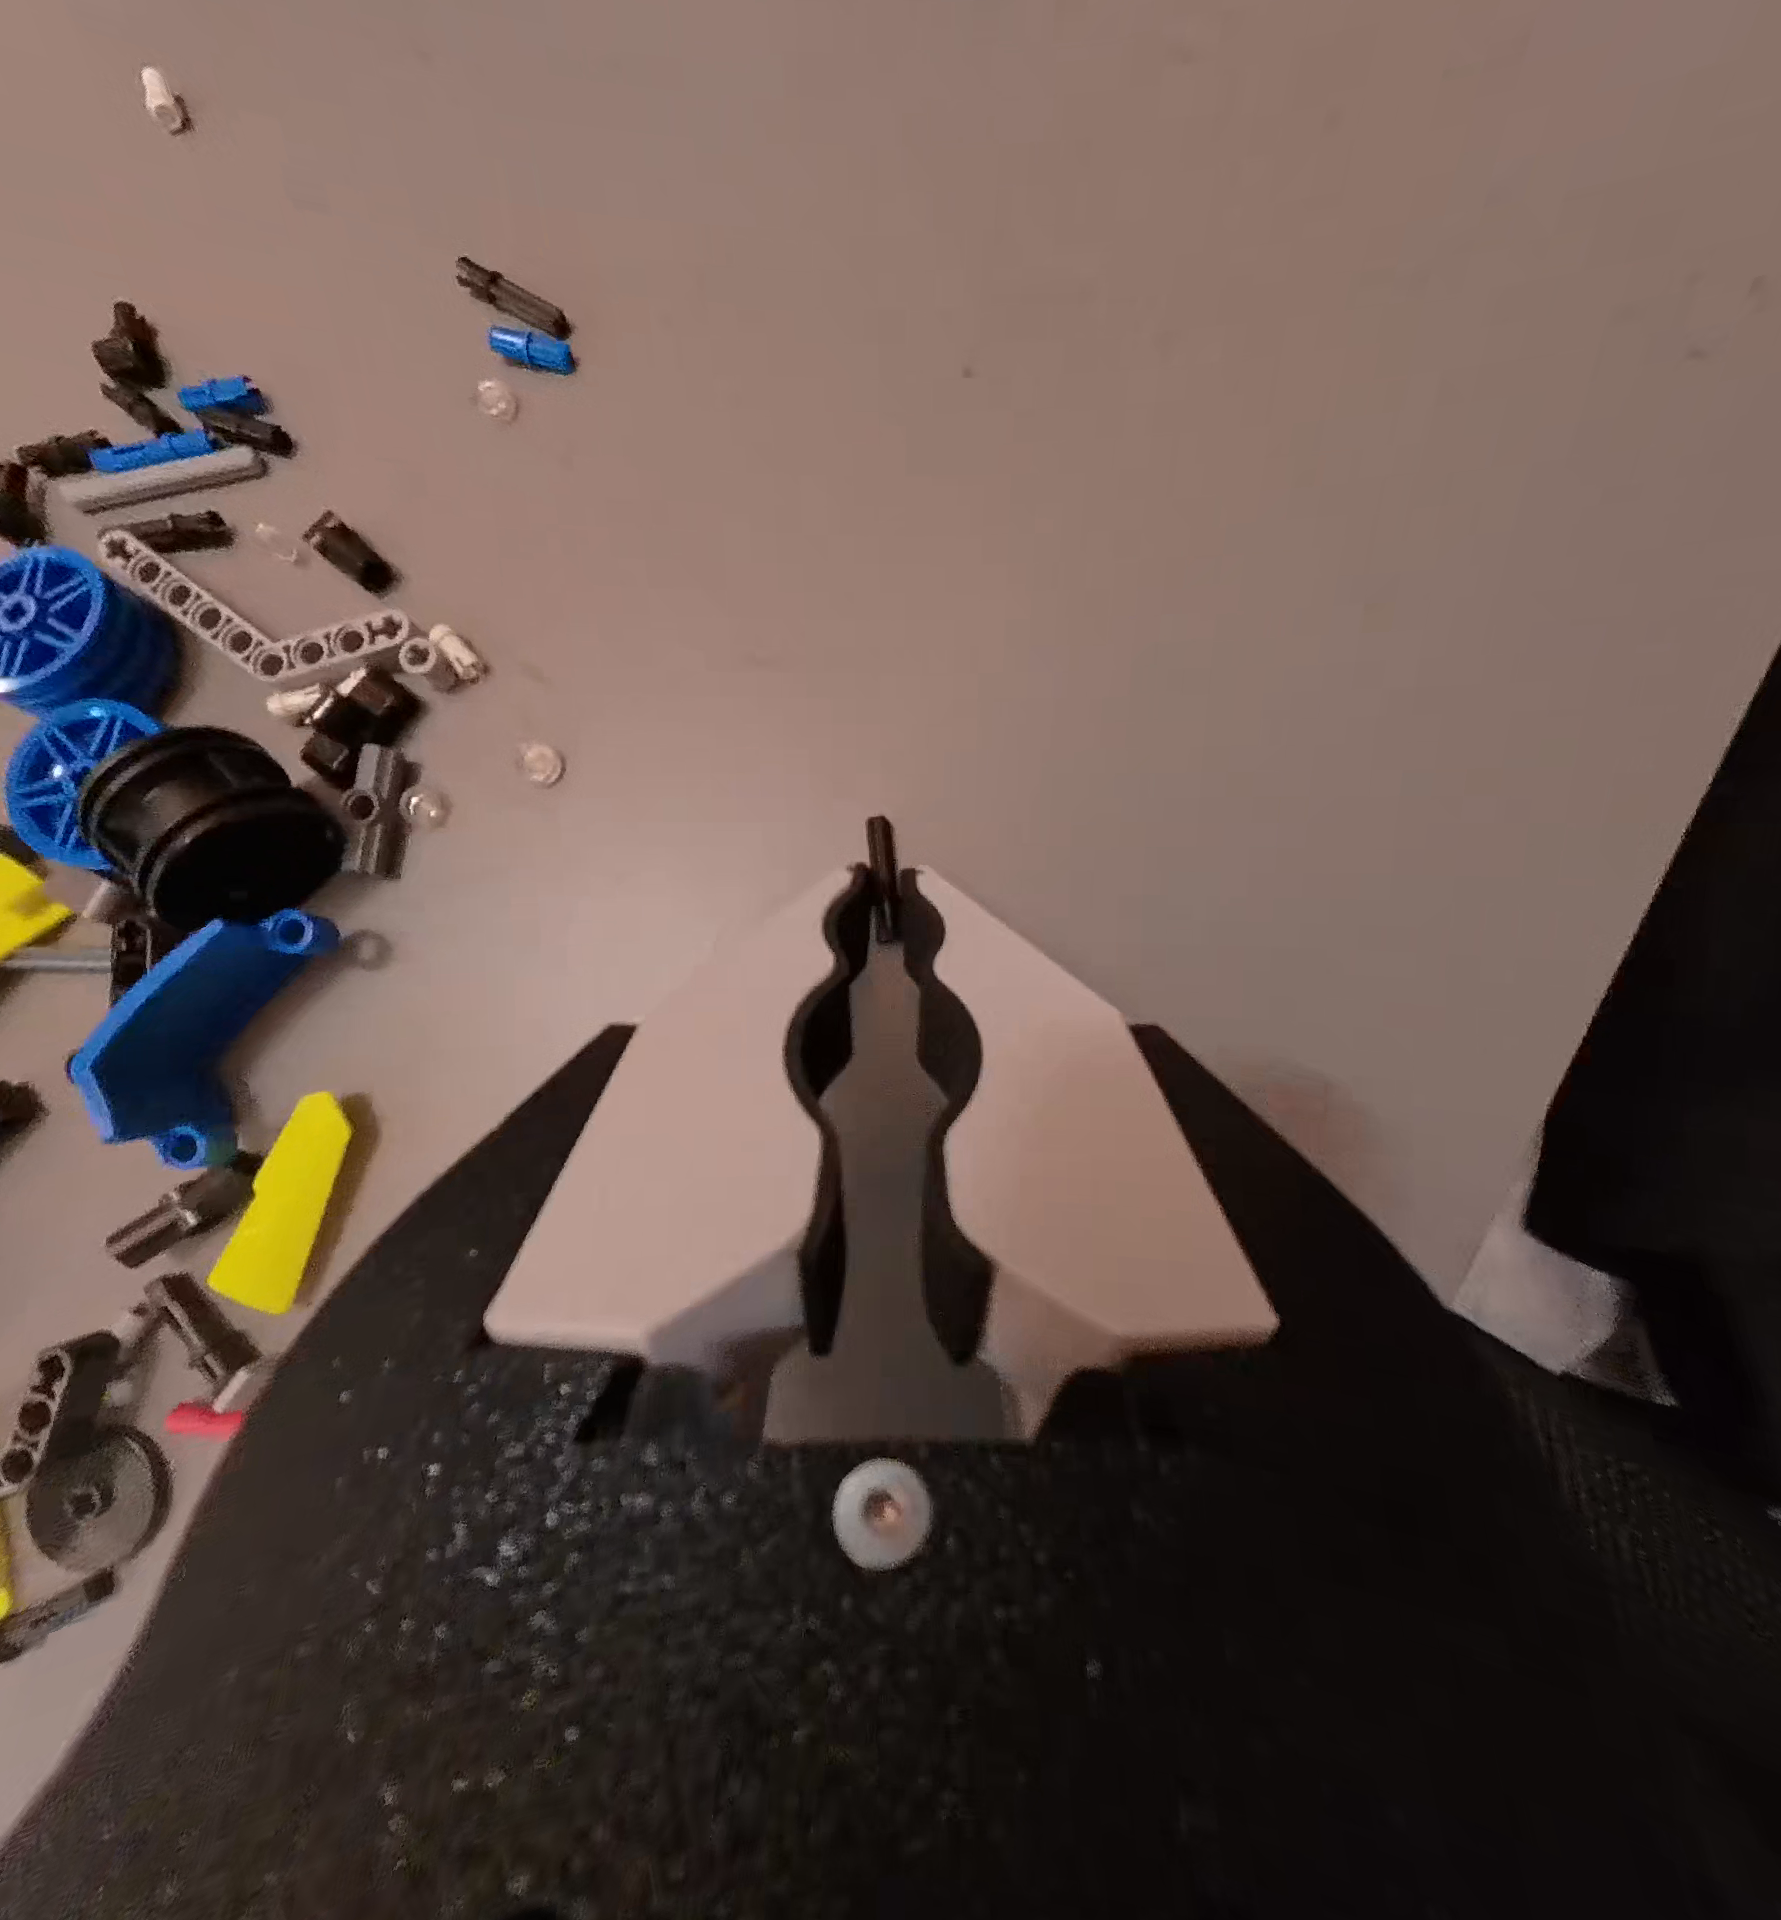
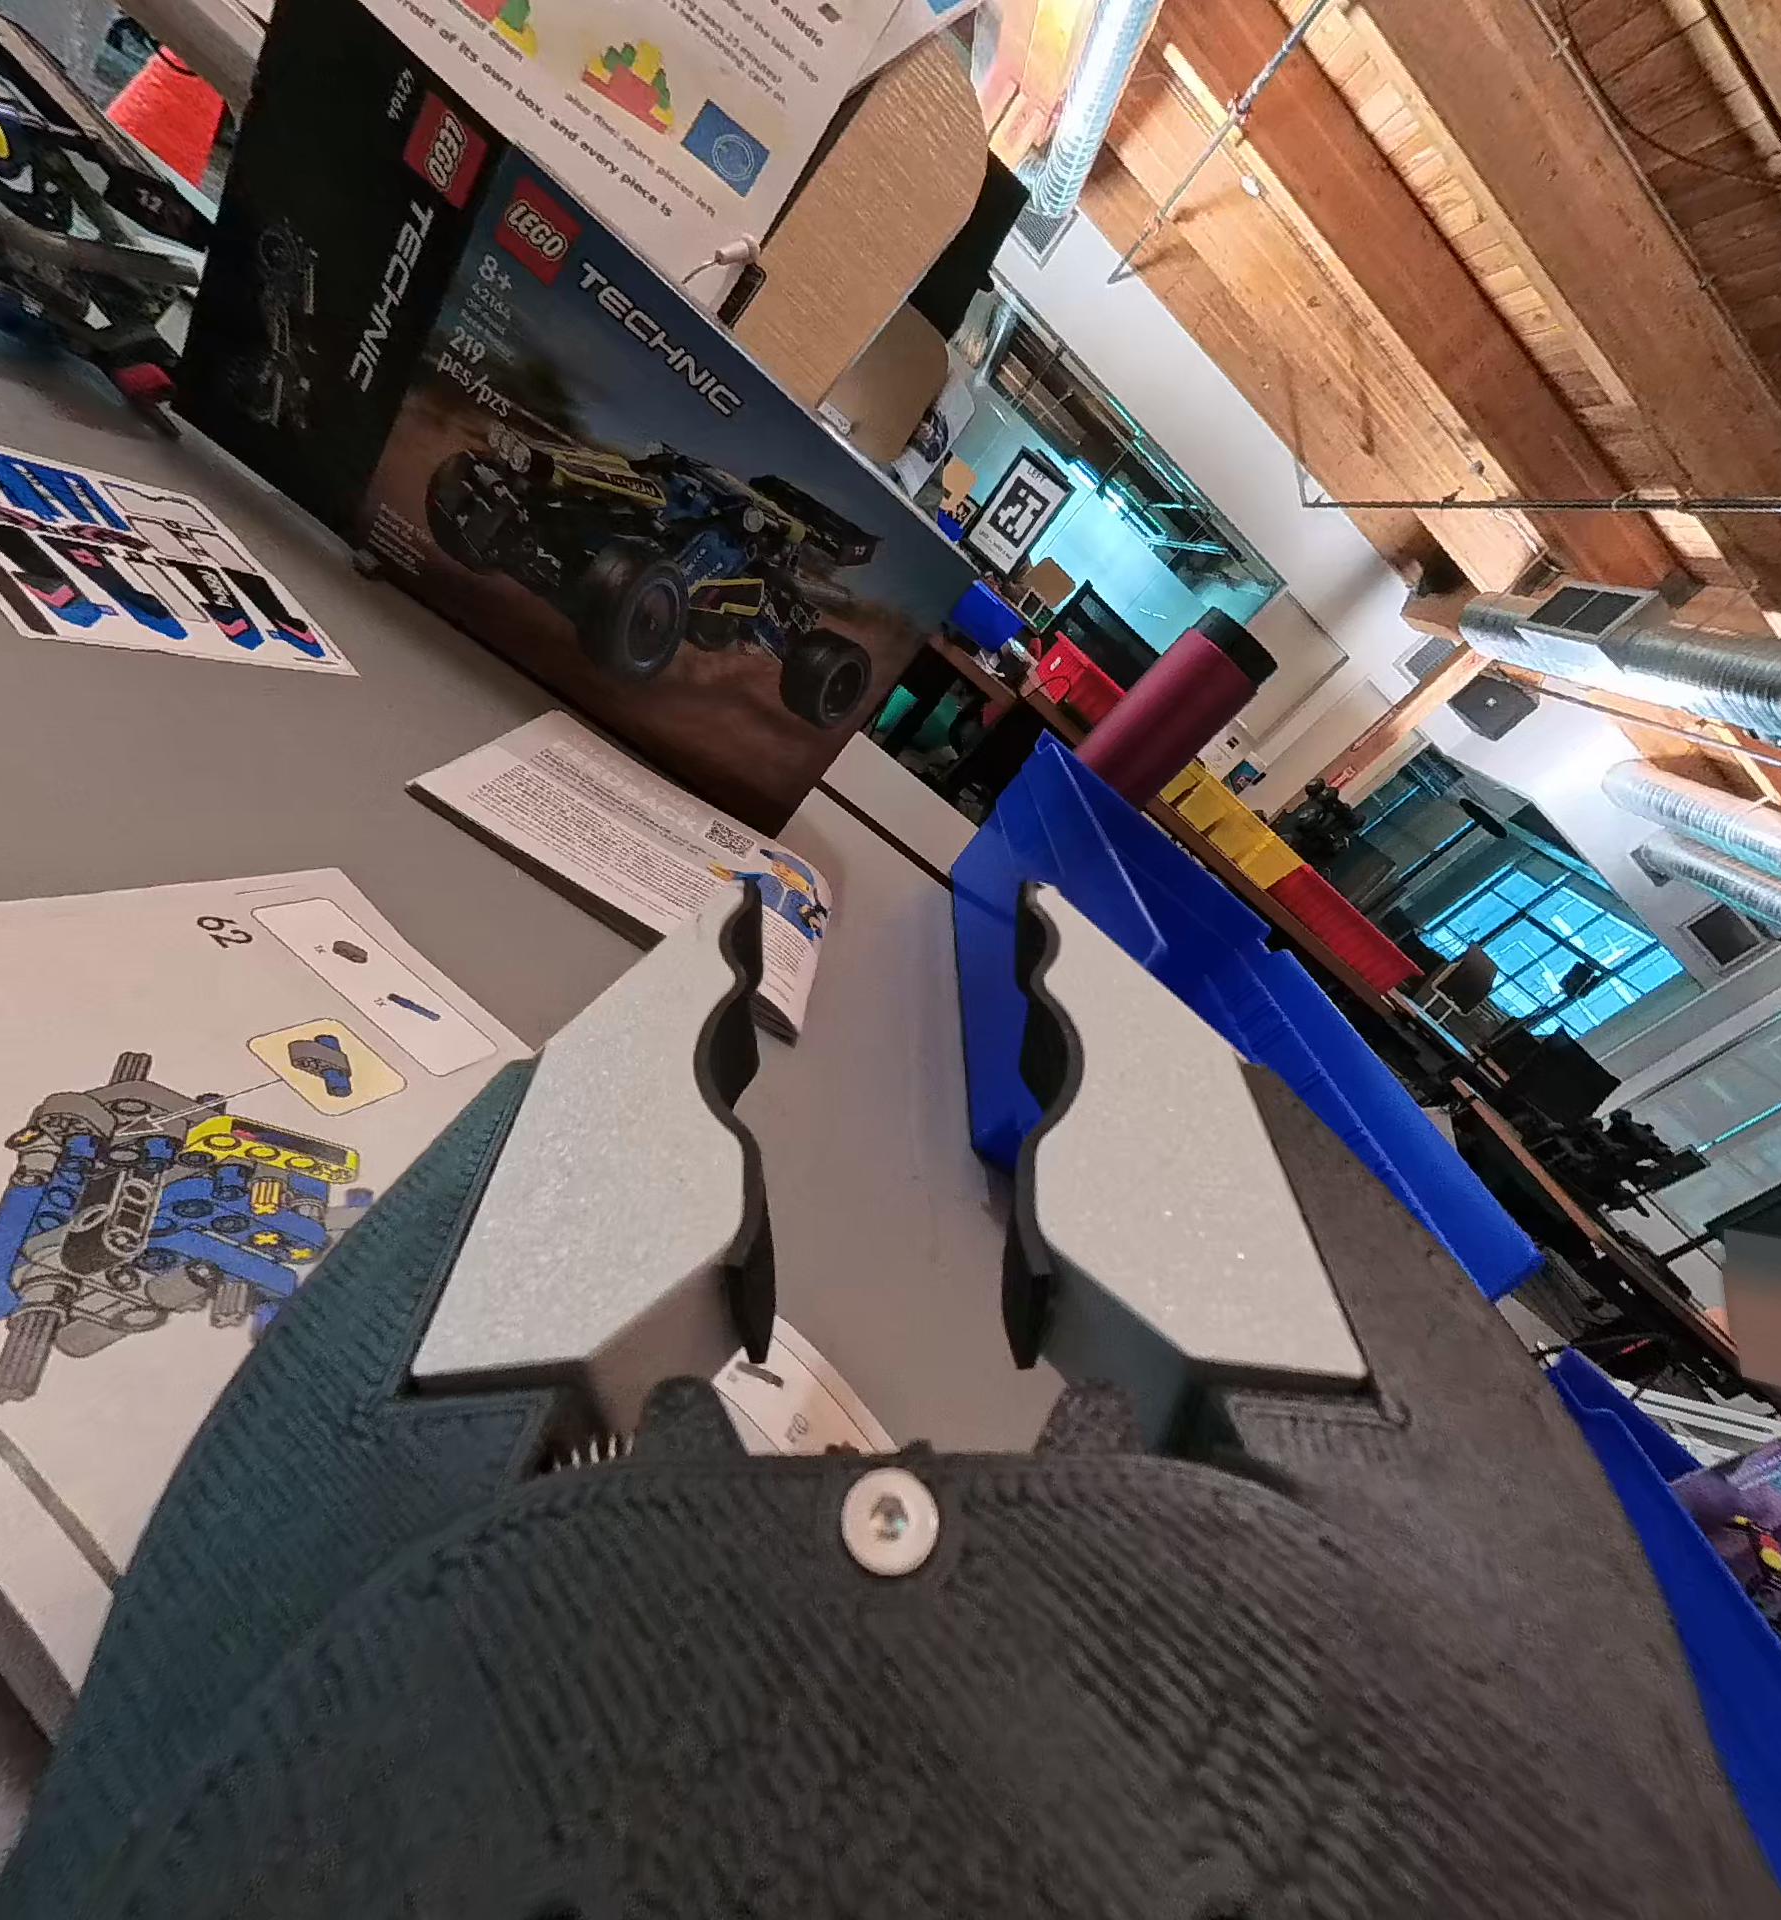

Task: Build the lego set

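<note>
Left gripper [image 1: 881, 883] pinches a tiny black pin [image 1: 879, 868] at its tips, above bare table right of the parts pile [image 1: 169, 831]. Light, stiff, slippery: grip mid-shaft. Right gripper [image 2: 886, 914] gapes empty.

A grey desk [image 2: 190, 758] fills the near ground. Beyond it the room runs deep, with a wooden plank ceiling [image 2: 1385, 260], silver air ducts [image 2: 1675, 675] and a white wall [image 2: 1312, 582]. Daylight enters through a gridded window [image 2: 1530, 935] at the far end.
</note>
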